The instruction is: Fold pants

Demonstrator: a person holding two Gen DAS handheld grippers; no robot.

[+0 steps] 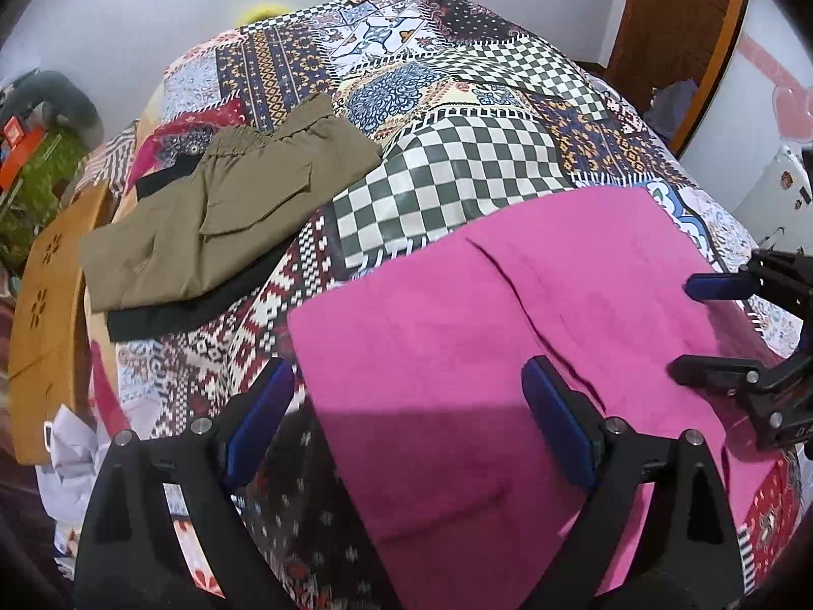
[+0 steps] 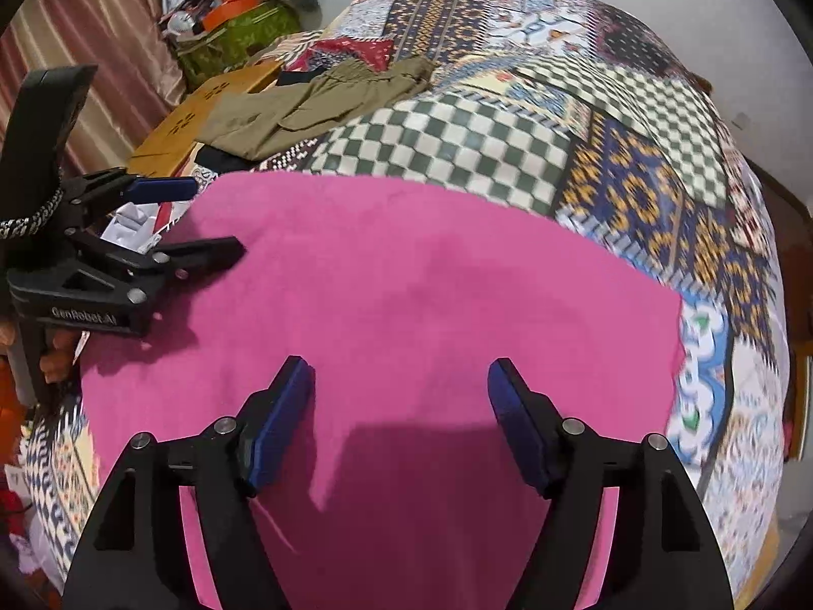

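Pink pants (image 1: 508, 315) lie flat, folded into a broad rectangle, on the patchwork bedspread (image 1: 457, 117). My left gripper (image 1: 406, 376) hovers open over their left edge, which runs between the blue pads without touching either. My right gripper (image 2: 400, 366) stands open above the near part of the pink pants (image 2: 432, 279), nothing pinched. Each gripper shows in the other's view: the right gripper (image 1: 683, 329) at the right edge, the left gripper (image 2: 217, 218) at the left, both with jaws apart. A person's fingers (image 2: 56, 351) hold the left one.
Folded olive pants (image 1: 218, 223) rest on a black garment (image 1: 167, 315) at the bed's far left. A wooden board (image 1: 45, 305) borders that side, with white wrapping (image 1: 71, 437) below it. A green bag with clutter (image 2: 239, 35) and a curtain (image 2: 101, 25) stand beyond.
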